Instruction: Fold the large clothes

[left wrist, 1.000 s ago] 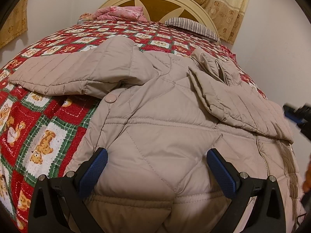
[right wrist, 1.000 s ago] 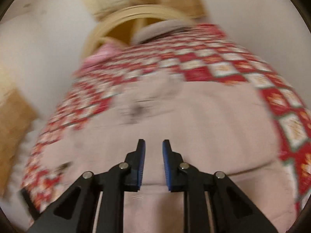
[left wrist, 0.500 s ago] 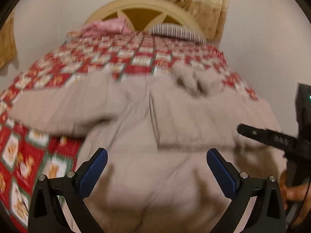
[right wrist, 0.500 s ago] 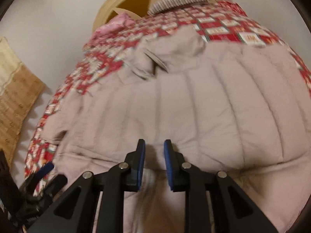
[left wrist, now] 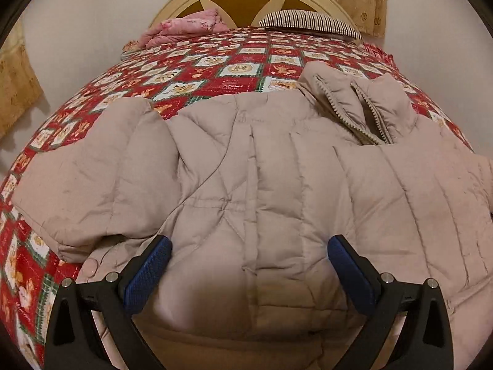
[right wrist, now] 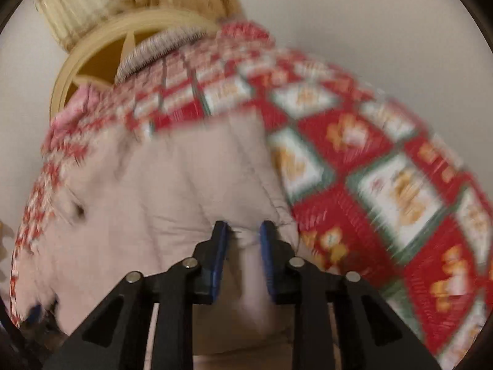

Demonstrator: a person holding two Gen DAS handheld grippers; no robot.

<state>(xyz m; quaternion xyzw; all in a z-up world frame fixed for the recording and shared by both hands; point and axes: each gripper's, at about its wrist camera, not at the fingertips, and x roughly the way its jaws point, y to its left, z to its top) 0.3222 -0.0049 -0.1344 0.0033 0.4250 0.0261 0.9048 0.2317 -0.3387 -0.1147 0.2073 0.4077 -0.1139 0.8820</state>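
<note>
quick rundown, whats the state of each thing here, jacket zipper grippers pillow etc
quilted jacket: spread on the bed, partly folded
collar zipper: undone
left hand-held gripper: open, over the jacket hem
right hand-held gripper: shut on a fold of the jacket
striped pillow: flat, against the headboard
pink blanket: bunched up

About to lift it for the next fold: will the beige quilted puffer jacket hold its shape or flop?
Probably flops: the beige quilted puffer jacket lies creased and slumped on the red patterned bedspread. Likely light for its bulk, being puffy. The right gripper bunches fabric easily.
</note>
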